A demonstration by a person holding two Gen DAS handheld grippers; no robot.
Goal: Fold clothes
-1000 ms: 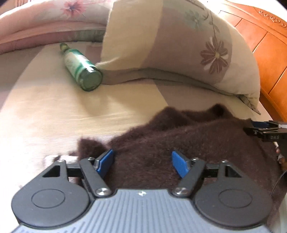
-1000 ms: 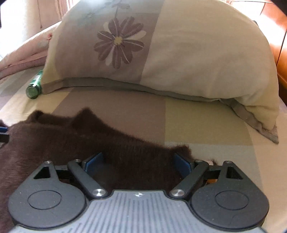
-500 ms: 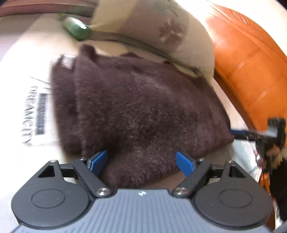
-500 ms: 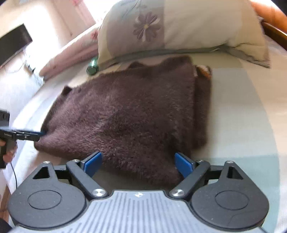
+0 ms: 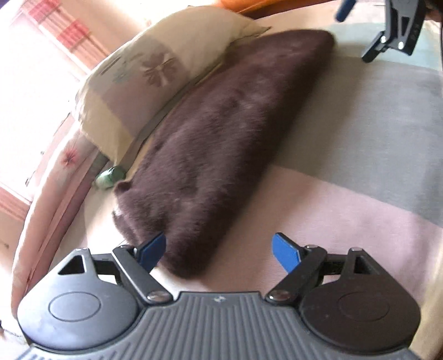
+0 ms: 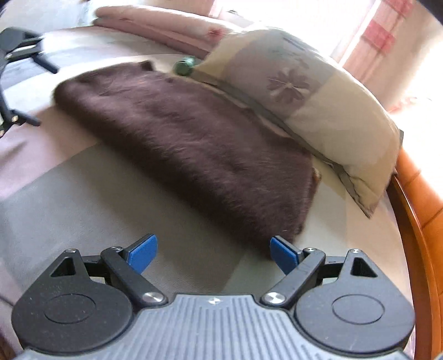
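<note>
A dark brown fuzzy sweater (image 5: pixel 221 133) lies folded in a long strip on the bed, along the foot of a flowered pillow (image 5: pixel 155 69). My left gripper (image 5: pixel 220 249) hangs open over the sweater's near end; the fabric reaches past its left pad, and neither pad presses on it. In the right wrist view the same sweater (image 6: pixel 193 144) stretches away to the upper left. My right gripper (image 6: pixel 213 250) is open by its other end, whose corner lies just beyond the right pad. Nothing is held in either.
A green bottle (image 6: pixel 185 65) lies at the pillow's far corner. A folded pink quilt (image 6: pixel 166 25) sits behind it. The orange wooden headboard (image 6: pixel 420 221) borders the bed on the right. Striped bedsheet (image 5: pixel 346 166) spreads in front of the sweater.
Both grippers have drawn back from the sweater and rolled sideways. A second ago their jaws stood around its edge; now it lies folded on the bed, apart from them.
</note>
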